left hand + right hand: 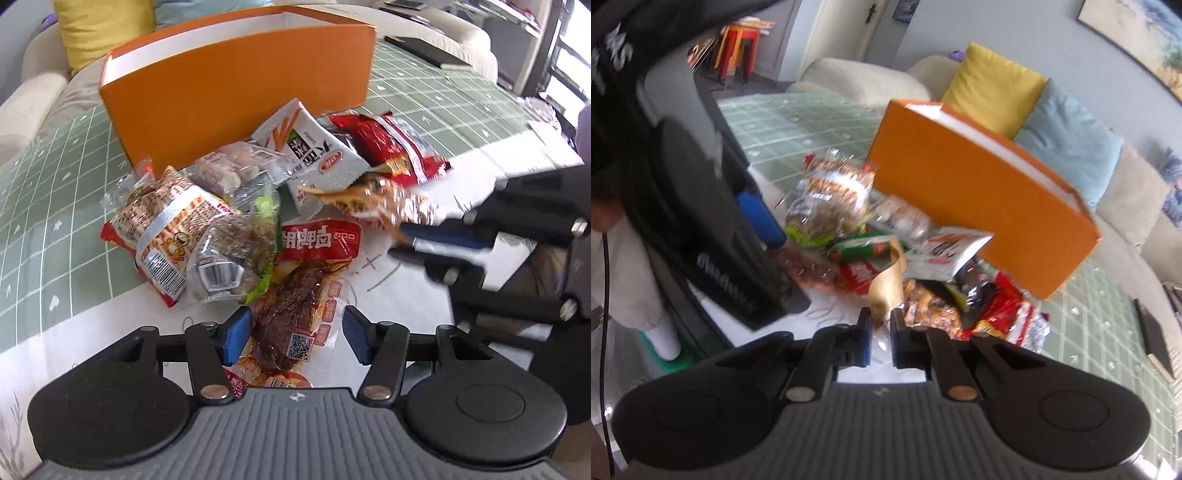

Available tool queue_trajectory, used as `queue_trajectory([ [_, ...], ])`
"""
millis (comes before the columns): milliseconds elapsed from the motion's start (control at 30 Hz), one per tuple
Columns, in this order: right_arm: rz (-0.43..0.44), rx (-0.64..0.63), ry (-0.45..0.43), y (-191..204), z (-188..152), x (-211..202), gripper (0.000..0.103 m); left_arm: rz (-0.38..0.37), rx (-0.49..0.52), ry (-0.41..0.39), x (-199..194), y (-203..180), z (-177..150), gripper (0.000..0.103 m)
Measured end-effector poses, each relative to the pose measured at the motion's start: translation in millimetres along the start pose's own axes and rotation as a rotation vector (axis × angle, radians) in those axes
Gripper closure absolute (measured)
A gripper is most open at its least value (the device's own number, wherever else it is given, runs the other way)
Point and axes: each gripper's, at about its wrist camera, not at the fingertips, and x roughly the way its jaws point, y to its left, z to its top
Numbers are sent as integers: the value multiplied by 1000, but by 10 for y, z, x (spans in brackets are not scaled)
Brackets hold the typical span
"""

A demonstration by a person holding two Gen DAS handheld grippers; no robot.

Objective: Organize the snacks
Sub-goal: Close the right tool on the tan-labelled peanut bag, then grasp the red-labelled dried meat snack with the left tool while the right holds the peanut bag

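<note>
A pile of snack packets lies on the table in front of an open orange box, which also shows in the right wrist view. My left gripper is open, its jaws on either side of a red-and-clear dried meat packet. My right gripper is shut on the edge of a gold-and-clear snack packet; it shows blurred in the left wrist view, raised slightly off the pile. Beside it are a white packet and a red packet.
The table has a green checked cloth and a white sheet. A black notebook lies at the far right. A sofa with a yellow cushion and a blue cushion stands behind the table.
</note>
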Motion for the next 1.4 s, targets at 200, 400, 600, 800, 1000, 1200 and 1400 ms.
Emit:
queue_trajectory([
  [200, -151, -116, 32, 76, -59, 99, 85, 24, 43, 3, 37, -78, 6, 37],
  [400, -218, -167, 107, 86, -129, 339, 71, 39, 63, -1, 54, -113, 1, 36],
  [600, -247, -174, 107, 93, -133, 449, 55, 53, 69, 3, 129, -124, 23, 31],
  [800, -245, -130, 104, 16, -92, 517, 59, 27, 39, -13, 185, -70, 65, 25],
  [1000, -231, -156, 109, 94, -111, 484, 73, 15, 26, -14, 193, -92, 85, 33],
  [1200, -224, -189, 92, 127, -101, 329, 88, 25, 1, -17, 121, -129, 42, 45],
  [1400, -195, -179, 68, 92, -51, 156, 90, -9, -82, -26, -7, -108, -3, 47],
])
